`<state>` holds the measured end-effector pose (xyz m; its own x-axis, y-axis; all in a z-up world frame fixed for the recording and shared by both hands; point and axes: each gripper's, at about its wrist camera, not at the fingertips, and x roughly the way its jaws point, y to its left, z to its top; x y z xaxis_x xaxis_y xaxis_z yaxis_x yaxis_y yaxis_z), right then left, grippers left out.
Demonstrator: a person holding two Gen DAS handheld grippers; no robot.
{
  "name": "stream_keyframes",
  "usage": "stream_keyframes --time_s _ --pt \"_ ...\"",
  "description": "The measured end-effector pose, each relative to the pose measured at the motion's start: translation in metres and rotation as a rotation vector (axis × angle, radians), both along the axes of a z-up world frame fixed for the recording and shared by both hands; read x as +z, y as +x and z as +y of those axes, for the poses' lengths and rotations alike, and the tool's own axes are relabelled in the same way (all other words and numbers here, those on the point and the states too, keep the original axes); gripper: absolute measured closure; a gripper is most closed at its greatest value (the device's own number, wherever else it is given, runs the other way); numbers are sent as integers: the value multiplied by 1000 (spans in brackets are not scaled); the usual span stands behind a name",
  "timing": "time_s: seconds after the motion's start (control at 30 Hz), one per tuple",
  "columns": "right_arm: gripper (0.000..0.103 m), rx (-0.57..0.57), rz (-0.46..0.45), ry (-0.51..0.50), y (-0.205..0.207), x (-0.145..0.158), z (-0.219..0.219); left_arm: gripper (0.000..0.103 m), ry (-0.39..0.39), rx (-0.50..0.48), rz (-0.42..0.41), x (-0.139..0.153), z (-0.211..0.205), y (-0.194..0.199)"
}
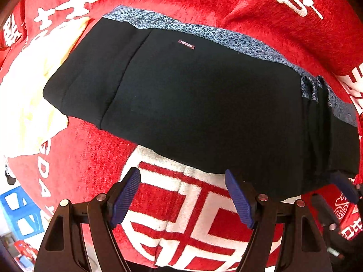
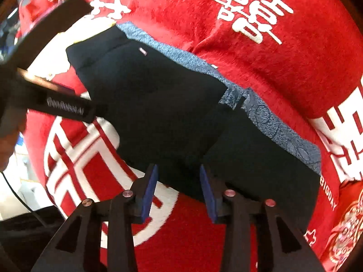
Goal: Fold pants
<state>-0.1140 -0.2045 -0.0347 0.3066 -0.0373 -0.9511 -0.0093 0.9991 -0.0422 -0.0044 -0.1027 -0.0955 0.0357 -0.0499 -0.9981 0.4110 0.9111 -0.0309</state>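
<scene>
Fingers [image 1: 126, 195] of both my grippers stand open and empty above the near edge of the black pants [image 1: 192, 104], which lie folded compactly on the red blanket [image 1: 283, 22], so folding appears nearly complete.

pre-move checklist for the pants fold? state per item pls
1. Pants folded into a flat bundle: ok.
2. Left tongs open, nothing between them: ok.
3. Right tongs parted at the near edge, no cloth pinched: ok.
4. Patterned waistband lined up along the far edge: ok.
5. Layers under the top fold even: cannot tell.
6. Red blanket around the pants free of clutter: not ok, a pale cloth lies under one end.
</scene>
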Motion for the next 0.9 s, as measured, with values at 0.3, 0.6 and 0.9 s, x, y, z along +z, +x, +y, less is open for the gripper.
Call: stream_keyframes --time_s 0.3,0.6,0.9 --pt "48 -236 -30 28 25 15 -37 26 -19 19 7 -1 10 14" --pt "45 -458 99 210 36 -25 -63 26 -33 41 10 -1 24 21" --pt "41 -436 115 206 38 -26 -52 26 -93 96 52 -4 59 26"
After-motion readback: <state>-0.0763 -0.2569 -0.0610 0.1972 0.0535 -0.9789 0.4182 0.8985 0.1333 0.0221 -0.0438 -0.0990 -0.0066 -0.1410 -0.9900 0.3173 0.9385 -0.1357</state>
